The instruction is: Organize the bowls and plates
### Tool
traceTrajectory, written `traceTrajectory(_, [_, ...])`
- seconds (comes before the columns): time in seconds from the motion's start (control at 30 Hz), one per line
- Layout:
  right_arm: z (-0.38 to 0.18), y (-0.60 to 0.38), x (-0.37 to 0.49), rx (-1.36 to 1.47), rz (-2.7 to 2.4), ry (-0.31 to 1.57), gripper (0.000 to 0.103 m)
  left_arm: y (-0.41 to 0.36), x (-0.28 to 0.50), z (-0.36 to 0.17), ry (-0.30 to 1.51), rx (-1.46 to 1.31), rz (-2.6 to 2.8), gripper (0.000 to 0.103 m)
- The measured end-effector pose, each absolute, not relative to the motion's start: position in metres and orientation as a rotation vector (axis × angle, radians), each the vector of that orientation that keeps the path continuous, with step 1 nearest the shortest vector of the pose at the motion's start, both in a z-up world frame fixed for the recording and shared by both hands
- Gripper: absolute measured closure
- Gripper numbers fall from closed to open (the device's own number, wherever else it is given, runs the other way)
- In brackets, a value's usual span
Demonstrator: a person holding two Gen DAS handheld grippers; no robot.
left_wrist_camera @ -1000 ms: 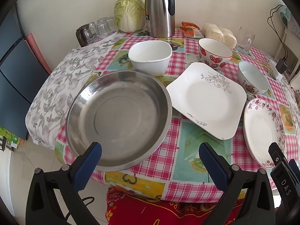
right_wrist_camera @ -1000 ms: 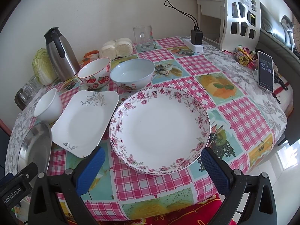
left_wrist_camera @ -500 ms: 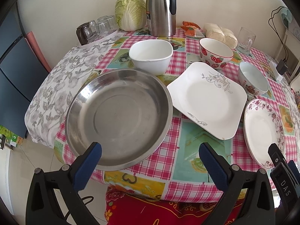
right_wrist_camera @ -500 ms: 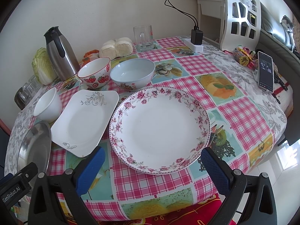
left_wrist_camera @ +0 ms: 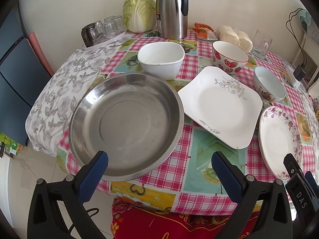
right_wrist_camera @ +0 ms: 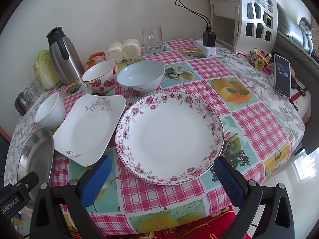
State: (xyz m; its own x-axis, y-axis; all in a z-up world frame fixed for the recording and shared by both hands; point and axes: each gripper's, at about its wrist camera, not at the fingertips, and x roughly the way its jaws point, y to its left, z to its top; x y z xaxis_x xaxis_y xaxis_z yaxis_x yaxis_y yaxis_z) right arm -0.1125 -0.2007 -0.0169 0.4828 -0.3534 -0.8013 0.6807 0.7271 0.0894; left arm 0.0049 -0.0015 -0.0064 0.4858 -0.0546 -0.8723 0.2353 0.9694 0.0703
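Your left gripper (left_wrist_camera: 159,164) is spread wide, empty, at the steel pan (left_wrist_camera: 125,125). Your right gripper (right_wrist_camera: 162,169) is spread too, straddling the floral plate (right_wrist_camera: 169,137).

A plain cream wall (right_wrist_camera: 99,10) backs the round surface (right_wrist_camera: 259,119) with its pink checked cloth. A white cut-out shelf unit (right_wrist_camera: 257,20) stands right; pale floor tiles (right_wrist_camera: 299,175) catch daylight.

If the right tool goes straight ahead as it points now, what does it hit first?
Most likely the near rim of the floral round plate, which lies directly ahead between the open fingers of the right tool. Height above the table is hard to judge, so it might pass over it.
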Motion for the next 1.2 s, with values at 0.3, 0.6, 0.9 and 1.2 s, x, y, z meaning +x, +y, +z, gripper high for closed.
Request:
traceTrajectory(0.3, [-0.017, -0.182, -0.096, 0.39, -0.618, 0.867, 0.0, 0.036, 0.019, -0.003, 1.036, 0.042, -0.157, 0.0])
traceTrajectory(0.6, [-0.017, -0.139, -0.057, 0.347, -0.43, 0.846, 0.0, 0.116, 0.051, -0.018, 1.033, -0.156, -0.028, 0.0])
traceTrajectory(0.9, [-0.027, -0.096, -0.022, 0.373, -0.205, 0.846, 0.0, 0.166, 0.07, -0.04, 1.028, -0.231, 0.006, 0.0])
traceTrajectory(1.2, [-0.057, -0.094, 0.006, 0.567, -0.125, 0.92, 0.005, 0.186, 0.091, -0.047, 0.952, -0.25, -0.066, 0.0])
